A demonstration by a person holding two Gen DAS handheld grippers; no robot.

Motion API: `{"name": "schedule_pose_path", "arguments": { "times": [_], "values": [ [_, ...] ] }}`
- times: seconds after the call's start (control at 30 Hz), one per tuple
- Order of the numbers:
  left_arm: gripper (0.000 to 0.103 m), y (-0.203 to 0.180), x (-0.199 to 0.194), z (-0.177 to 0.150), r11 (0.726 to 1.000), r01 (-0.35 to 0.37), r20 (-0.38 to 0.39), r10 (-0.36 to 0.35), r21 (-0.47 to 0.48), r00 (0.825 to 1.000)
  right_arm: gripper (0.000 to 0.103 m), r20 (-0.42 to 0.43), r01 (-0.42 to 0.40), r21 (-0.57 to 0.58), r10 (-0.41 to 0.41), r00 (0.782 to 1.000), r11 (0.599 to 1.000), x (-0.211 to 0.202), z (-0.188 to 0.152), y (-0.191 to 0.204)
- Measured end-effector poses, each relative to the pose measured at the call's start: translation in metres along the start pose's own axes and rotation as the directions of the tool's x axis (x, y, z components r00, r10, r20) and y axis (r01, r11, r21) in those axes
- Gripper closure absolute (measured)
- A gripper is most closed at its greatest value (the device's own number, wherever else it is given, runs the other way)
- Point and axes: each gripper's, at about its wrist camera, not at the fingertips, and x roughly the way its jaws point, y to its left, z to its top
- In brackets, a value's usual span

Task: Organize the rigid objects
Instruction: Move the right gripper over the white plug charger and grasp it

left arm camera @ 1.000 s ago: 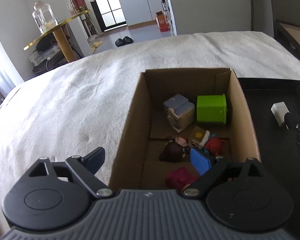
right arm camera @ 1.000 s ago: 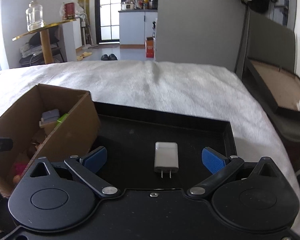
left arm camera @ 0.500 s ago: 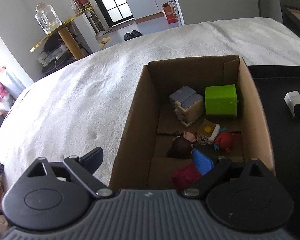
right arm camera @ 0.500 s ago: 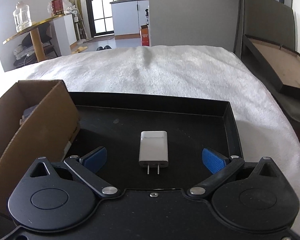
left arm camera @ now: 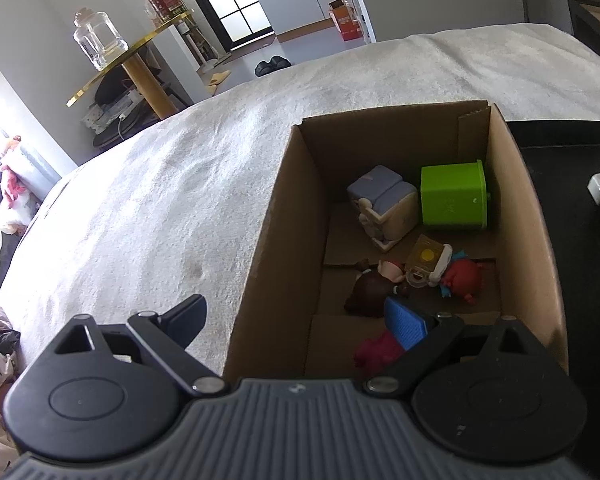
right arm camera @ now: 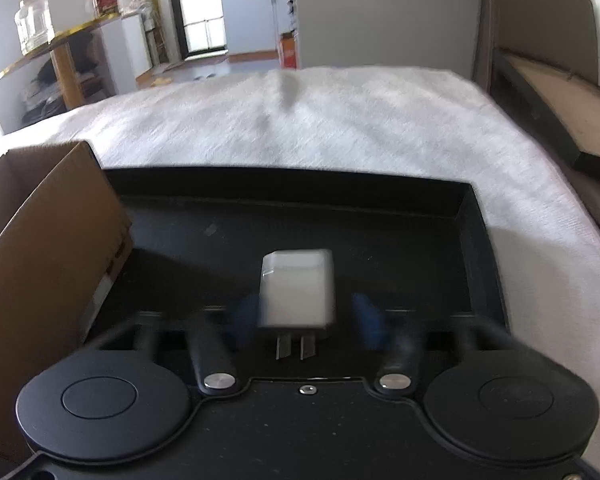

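Note:
A white plug-in charger (right arm camera: pixel 296 288) lies on the floor of a black tray (right arm camera: pixel 400 232), prongs toward me. My right gripper (right arm camera: pixel 306 318) straddles it and its jaws are closing. The blue pads (right arm camera: pixel 366 320) are blurred, and a narrow gap still shows on the charger's right side. Left of the tray stands an open cardboard box (left arm camera: pixel 520 220) holding a green block (left arm camera: pixel 452 196), a small toy house (left arm camera: pixel 384 208) and several figurines (left arm camera: pixel 460 276). My left gripper (left arm camera: pixel 296 320) is open and empty, one finger outside the box's left wall and one inside it.
Box and tray rest on a white bedspread (left arm camera: pixel 160 208). The box's wall (right arm camera: pixel 52 240) stands close to the right gripper's left side. A dark headboard and a flat framed board (right arm camera: pixel 560 100) lie to the right. A gold side table with a glass jar (left arm camera: pixel 98 40) stands behind.
My right gripper has come forward and down over the charger, and its wide jaws have swung in around it. The left gripper has tilted slightly and stayed open.

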Motion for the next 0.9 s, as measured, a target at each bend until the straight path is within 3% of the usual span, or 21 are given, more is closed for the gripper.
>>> {"name": "schedule_pose_path", "arguments": {
  "times": [0.57, 0.9],
  "values": [
    [0.008, 0.006, -0.004, -0.003, 0.999, 0.026, 0.018, -0.025, -0.031, 1.0, 0.067, -0.005, 0.033, 0.016, -0.033, 0.999, 0.999, -0.041, -0.023, -0.006],
    [0.008, 0.011, -0.004, -0.003, 0.998, 0.032, 0.02, -0.031, -0.047, 0.999, 0.063, -0.049, 0.078, 0.041, -0.076, 0.996, 0.996, -0.039, -0.031, -0.011]
  ]
}}
